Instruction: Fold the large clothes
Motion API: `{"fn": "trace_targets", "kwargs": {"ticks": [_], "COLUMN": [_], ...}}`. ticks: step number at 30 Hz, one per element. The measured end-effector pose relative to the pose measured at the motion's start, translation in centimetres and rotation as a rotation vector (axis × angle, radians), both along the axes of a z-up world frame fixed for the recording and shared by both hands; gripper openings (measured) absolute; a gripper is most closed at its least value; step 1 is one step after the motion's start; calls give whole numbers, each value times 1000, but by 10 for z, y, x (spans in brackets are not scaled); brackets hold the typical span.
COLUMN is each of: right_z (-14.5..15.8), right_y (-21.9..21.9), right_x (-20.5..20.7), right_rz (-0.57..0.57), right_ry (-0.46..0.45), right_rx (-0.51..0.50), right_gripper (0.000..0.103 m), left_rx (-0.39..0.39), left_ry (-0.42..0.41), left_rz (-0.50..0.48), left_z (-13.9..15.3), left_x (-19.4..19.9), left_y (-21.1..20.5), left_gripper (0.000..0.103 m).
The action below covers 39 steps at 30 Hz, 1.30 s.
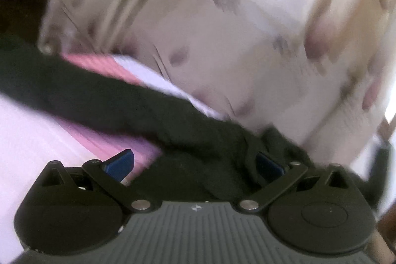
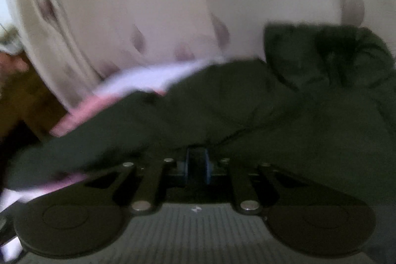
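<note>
Cream fabric with faint mauve blotches (image 1: 247, 41) fills the upper part of both wrist views, blurred, with seams or piping running through it at the upper left of the left wrist view; whether it is a cushion, a cover or bedding cannot be told. Below it lies a pale lilac and pink striped surface (image 1: 32, 140), seen as a broad light area at the left of the left wrist view and as a narrow band under the cream fabric in the right wrist view. Dark green garment (image 2: 272, 110): bulky, creased, spread across the striped surface and bunched up against the cream fabric at the upper right of the right wrist view; in the left wrist view it runs as a long dark band from the left edge down to the gripper. Left gripper (image 1: 195, 165): jaws wide apart, blue pads showing, the left pad (image 1: 121, 163) bare over the pink stripes, the right pad partly covered by a fold of the garment; cloth lies between the jaws, unpinched. Right gripper (image 2: 197, 165): jaws drawn narrow, its blue-edged pads (image 2: 208, 166) close together with dark cloth of the garment clamped between them, the fabric rising in a pulled ridge straight from the tips.
</note>
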State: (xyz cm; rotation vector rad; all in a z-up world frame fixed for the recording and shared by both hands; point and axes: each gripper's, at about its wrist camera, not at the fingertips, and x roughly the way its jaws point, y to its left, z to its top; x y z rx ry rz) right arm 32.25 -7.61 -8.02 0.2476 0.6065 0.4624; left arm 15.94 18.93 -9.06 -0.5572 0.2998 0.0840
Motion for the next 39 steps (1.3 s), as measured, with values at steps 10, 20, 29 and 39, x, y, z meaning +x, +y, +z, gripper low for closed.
{"fn": "trace_targets", "kwargs": {"ticks": [10,20,29,39], "right_z": [-3,-24,-33,-38], "right_y": [-55,-110,-115,-134], "right_x": [-144,-169,-169,-172], "right_rz": [32,-87,-106,-155], "right_ry": [-103,-13,-3,14], "right_rx": [-165,-62,-26,100], "right_gripper": [80,80,81,81], "left_rx": [-167,-403,-414,-212], "left_ry": [136,158,220,80], "left_rz": [229,293,327,323], "left_z": [6,-21,-40,38], "left_x": [-15,3,20,52], "left_y": [146,221,236,201], "left_gripper": [100,95,6,3]}}
